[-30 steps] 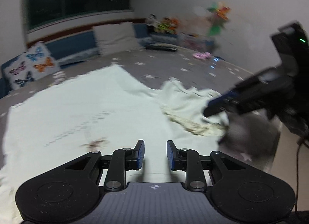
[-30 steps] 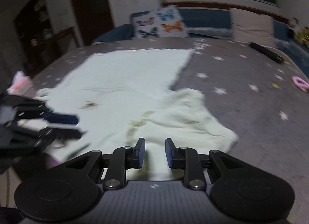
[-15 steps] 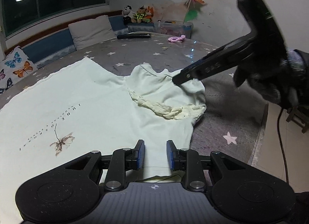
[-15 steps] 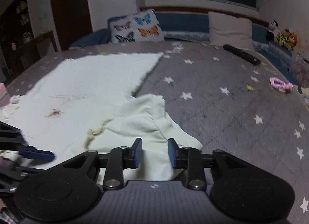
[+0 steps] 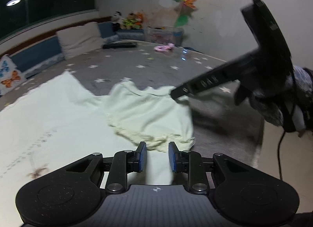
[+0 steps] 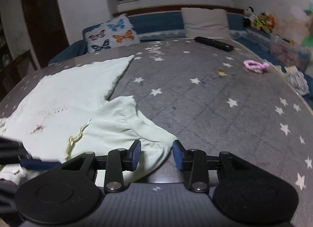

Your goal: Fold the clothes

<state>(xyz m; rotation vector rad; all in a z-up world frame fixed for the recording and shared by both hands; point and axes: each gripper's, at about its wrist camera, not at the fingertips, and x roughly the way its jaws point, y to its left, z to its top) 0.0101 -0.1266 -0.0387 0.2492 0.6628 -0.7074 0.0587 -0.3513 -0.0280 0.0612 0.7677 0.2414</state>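
Left wrist view: a pale green shirt [image 5: 58, 121] lies spread on a grey star-printed bed cover [image 5: 148, 64], with its sleeve [image 5: 148, 117] bunched toward the near right edge.
Shirt position: body flat to the left, sleeve folded partly over itself; the frilled cuff [image 5: 156, 139] sits just ahead of the left gripper [image 5: 157, 156].
Risk one: the sleeve looks loosely heaped, so a pinch may catch only the top layer and leave the fold crooked.
Cause: the cloth is doubled and wrinkled where both grippers are aiming.
Risk two: the sleeve hem lies near the bed's edge, and a careless drag could pull it off.
Risk three: the two grippers are close together over the same sleeve and could knock each other.
Left gripper: jaws part open, pads apart over the cloth, nothing pinched as far as I can see.
Right gripper [image 6: 156, 154]: jaws opening, wider than the left; the sleeve's corner lies between the pads but they do not press on it.
Right gripper from the left view: its tip [image 5: 176, 95] sits at the sleeve's far corner; contact is unclear through the blur.
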